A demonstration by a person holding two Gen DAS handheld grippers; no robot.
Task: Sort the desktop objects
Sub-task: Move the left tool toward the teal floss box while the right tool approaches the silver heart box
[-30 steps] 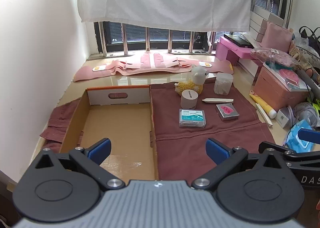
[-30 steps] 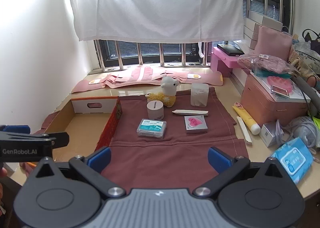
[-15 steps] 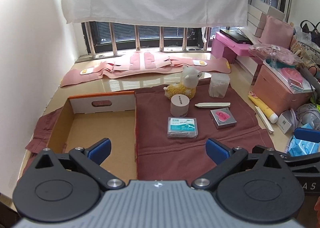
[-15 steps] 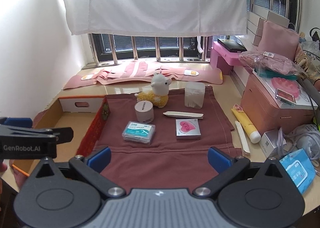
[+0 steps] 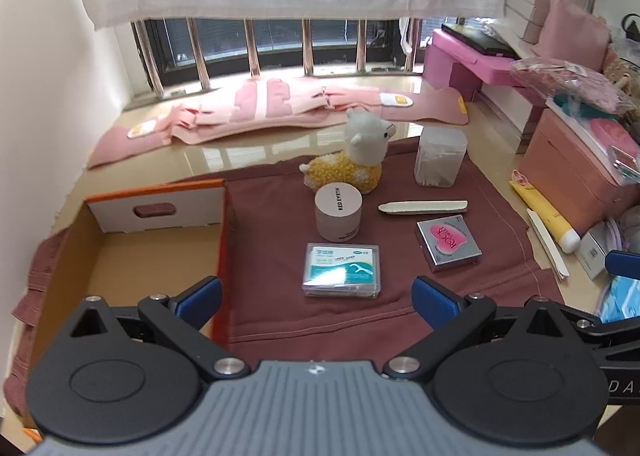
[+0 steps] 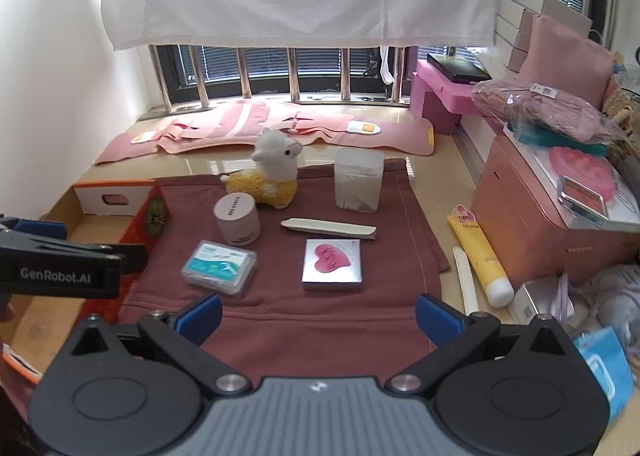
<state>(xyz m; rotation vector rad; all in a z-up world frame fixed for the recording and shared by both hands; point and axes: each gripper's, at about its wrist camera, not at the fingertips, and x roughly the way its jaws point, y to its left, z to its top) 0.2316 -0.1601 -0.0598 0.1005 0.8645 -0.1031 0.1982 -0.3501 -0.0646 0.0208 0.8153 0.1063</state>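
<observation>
Nothing sorted yet, by the look of it — the cardboard box (image 5: 132, 256) on the left sits bare inside, and all six items are out on the maroon cloth (image 5: 280, 320). At the back the plush alpaca (image 5: 352, 159) stands beside the clear swab tub (image 5: 439, 159); just in front of the alpaca is the round jar (image 5: 338, 211), with the nail file (image 5: 423, 207) lying flat to its right. Nearest the grippers are the floss box (image 5: 341, 270) and the heart tin (image 5: 447, 242), a little apart from each other. The left gripper (image 5: 316, 296) hangs low over the near edge of the cloth, fingers spread wide with nothing between them, and the floss box lies just ahead of that gap — the likely first pick, as a guess. The right gripper (image 6: 318, 314) is spread wide too and carries nothing, with the heart tin (image 6: 333, 264) straight ahead of it. Against the frame half a second back, both views have closed in: the items loom larger and lower, and the left view has swung right, so the box has slid toward the left edge and the floss box has come near centre. The items themselves have not shifted on the cloth — the whole job is still ahead.
</observation>
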